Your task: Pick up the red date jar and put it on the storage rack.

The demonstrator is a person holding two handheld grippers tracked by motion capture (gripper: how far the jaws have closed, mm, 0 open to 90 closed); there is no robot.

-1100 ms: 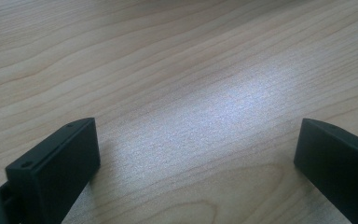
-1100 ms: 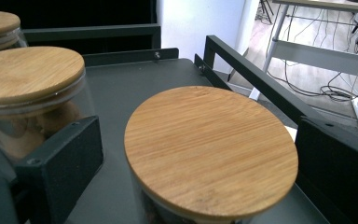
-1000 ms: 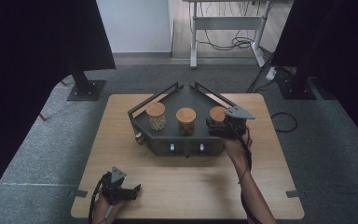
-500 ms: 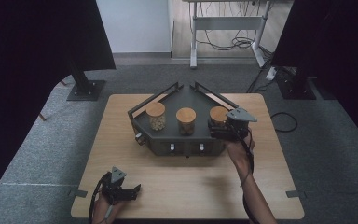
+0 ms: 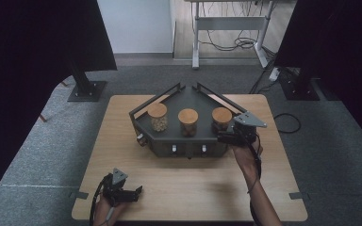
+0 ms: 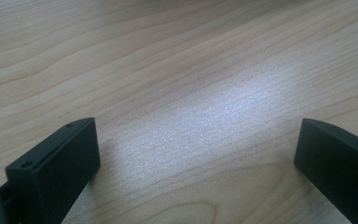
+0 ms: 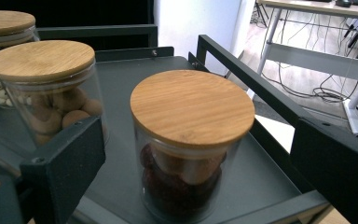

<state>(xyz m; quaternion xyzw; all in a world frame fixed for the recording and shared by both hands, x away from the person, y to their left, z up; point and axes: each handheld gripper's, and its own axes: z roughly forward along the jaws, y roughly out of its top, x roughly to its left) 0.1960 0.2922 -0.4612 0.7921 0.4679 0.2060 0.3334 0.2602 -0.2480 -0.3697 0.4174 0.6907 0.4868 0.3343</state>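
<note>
My right gripper (image 7: 193, 154) stands wide open around the dark-filled jar (image 7: 191, 144), probably untouched, ready to grasp; my left gripper (image 6: 196, 154) rests open, empty, on the table (image 6: 177, 70).

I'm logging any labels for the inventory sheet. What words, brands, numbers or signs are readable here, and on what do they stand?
None can be read.
The three glass jars, including the one nearest the right gripper with its plain wooden lid, bear no label.
The dark tray, the table and the left gripper show no print.
</note>
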